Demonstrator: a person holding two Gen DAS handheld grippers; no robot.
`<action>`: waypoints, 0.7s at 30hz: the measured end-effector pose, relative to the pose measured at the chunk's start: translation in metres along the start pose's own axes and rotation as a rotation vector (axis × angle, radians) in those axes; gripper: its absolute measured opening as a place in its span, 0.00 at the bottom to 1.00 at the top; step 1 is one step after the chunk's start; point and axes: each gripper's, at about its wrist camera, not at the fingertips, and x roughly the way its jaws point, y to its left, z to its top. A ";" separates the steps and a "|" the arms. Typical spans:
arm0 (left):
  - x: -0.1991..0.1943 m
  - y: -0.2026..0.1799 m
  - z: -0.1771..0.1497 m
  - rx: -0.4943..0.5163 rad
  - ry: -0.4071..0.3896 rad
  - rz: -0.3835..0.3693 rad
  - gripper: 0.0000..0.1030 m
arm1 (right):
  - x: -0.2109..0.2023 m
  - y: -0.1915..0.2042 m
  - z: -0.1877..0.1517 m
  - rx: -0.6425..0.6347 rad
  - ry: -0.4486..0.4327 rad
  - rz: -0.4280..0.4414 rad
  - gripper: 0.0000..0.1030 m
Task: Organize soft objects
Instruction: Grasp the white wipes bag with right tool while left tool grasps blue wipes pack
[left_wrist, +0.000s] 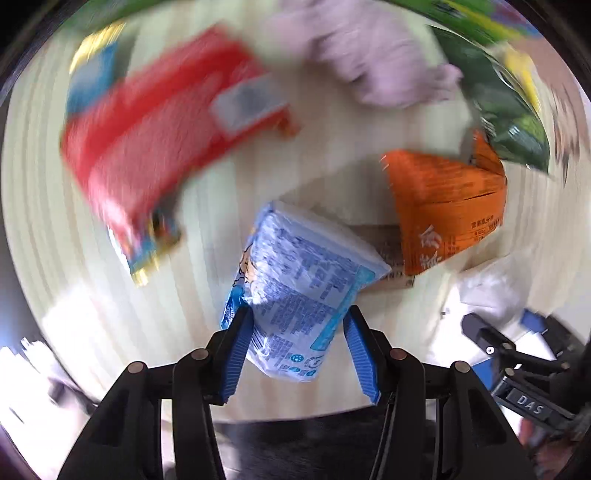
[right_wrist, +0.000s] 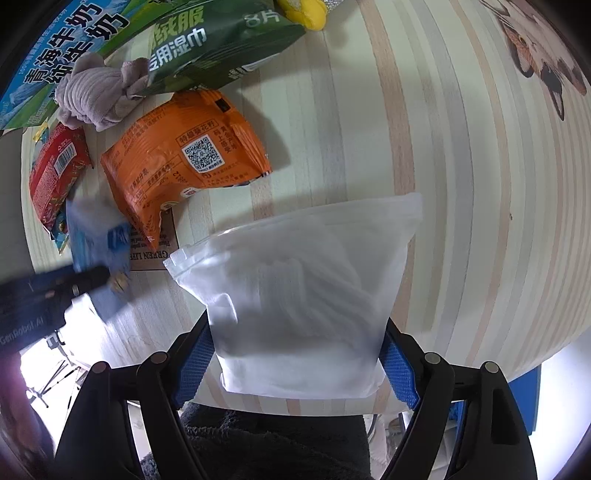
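Fingers of the left gripper (left_wrist: 297, 328) straddle the near end of a blue-and-white printed packet (left_wrist: 299, 291); the left pad (left_wrist: 236, 354) lies against its edge, the right pad stands just clear, so no firm grasp yet. No earlier view to compare. Packet lies flat on the striped counter (left_wrist: 207, 206), its far corner over a brown card.

Right gripper (right_wrist: 297, 341): fingers (right_wrist: 194, 356) flank the near end of a frosted white zip bag (right_wrist: 306, 288) with pale folded contents. Both blue pads sit at the bag's edges; whether they press or merely bracket it cannot be told. Bag rests flat at the near edge of the counter.

Beyond, left of the zip bag: orange packet (right_wrist: 184, 162), red packet (right_wrist: 55, 173), lilac ribbed cloth (right_wrist: 98, 98), dark green wipes pack (right_wrist: 218, 40). Orange packet overlaps the brown card. Cloth touches the wipes pack. Left wrist view heavily blurred toward its rim.
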 end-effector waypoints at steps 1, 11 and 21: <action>0.001 0.002 -0.004 -0.004 -0.008 0.001 0.47 | -0.001 -0.001 0.001 -0.001 0.003 0.002 0.81; 0.042 -0.032 -0.025 0.113 -0.037 0.089 0.55 | -0.001 0.019 0.011 -0.045 0.026 -0.062 0.83; 0.033 -0.009 -0.074 -0.037 -0.103 0.027 0.22 | -0.019 0.028 0.001 -0.051 -0.021 -0.046 0.65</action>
